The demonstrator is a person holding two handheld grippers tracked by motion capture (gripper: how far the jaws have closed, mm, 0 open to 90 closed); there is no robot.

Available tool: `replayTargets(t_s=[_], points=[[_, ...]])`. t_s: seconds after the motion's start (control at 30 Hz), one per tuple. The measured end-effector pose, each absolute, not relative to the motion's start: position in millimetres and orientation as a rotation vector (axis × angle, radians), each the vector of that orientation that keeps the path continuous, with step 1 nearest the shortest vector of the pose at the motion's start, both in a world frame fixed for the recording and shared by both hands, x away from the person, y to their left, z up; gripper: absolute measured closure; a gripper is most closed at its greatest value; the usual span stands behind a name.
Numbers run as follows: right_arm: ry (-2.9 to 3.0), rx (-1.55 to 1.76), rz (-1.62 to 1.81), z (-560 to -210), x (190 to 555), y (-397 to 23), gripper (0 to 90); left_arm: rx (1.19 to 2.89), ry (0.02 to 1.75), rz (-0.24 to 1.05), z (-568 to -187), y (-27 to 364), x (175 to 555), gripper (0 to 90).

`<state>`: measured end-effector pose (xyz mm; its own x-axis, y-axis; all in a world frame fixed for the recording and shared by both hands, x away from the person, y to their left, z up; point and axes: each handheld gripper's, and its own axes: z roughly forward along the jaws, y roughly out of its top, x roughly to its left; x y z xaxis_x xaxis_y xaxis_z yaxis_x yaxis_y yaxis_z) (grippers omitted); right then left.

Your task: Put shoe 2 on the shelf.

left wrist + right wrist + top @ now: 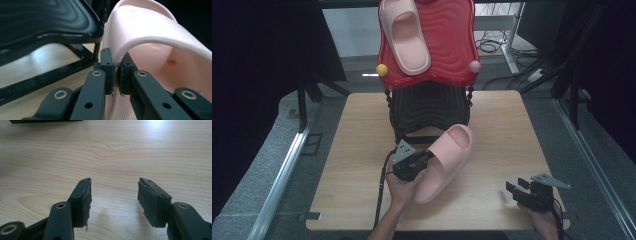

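Near the middle of the worktop, the left hand-held gripper pinches the side wall of a pink slipper. Left gripper view: jaws pressed nearly together on the thin edge of the slipper where strap meets sole, pads clamped on both faces. Slipper looks tilted, toe end close to the black lower shelf of the rack, heel toward the person; cannot tell if the heel touches the wood. Second slipper already lies on the red top shelf, toe pointing down-right, occupying the left part.

Step in hand, as I judge it: carry the held slipper onto the rack beside its mate.

How to do it well:
- Grip is on a narrow soft edge, so it may twist or slip; keep the pinch firm, move smoothly, no jerks.
- Lift high enough to clear the black shelf front and the red shelf's lip before going forward.
- Aim for the free right part of the red shelf, sole down, parallel to the first slipper, not overlapping it.
- Shelf slopes toward the person, so seat the slipper against the lip before releasing, or it may slide off.

Right hand-held gripper rests at the near right of the worktop, jaws spread over bare wood, nothing between them. Keep it there, out of the path.
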<state>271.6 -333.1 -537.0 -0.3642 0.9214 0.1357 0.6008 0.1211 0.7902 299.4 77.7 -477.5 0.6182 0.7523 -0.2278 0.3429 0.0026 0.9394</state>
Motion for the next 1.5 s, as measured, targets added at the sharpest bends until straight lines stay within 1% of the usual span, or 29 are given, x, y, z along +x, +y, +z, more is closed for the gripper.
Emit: replayTargets(t_s=[0.27, 0.6, 1.13, 1.5], points=[[2.018, 1.480, 1.120, -536.9, 271.5, -333.1, 44.8, 1.542, 0.942, 0.436, -469.8, 88.9, 297.7, 84.6], [2.012, 1.481, 1.117, -536.2, 271.6, -334.3, 44.8, 1.498, 0.922, 0.480, -446.0, 99.1, 297.9, 84.6], [2.013, 1.485, 1.118, -536.1, 271.7, -334.5, 44.7, 1.426, 0.856, 0.568, -396.8, 97.7, 305.5, 84.6], [2.023, 1.488, 1.117, -537.6, 273.1, -333.6, 44.7, 1.373, 0.854, 0.605, -358.9, 93.9, 324.0, 84.6]])
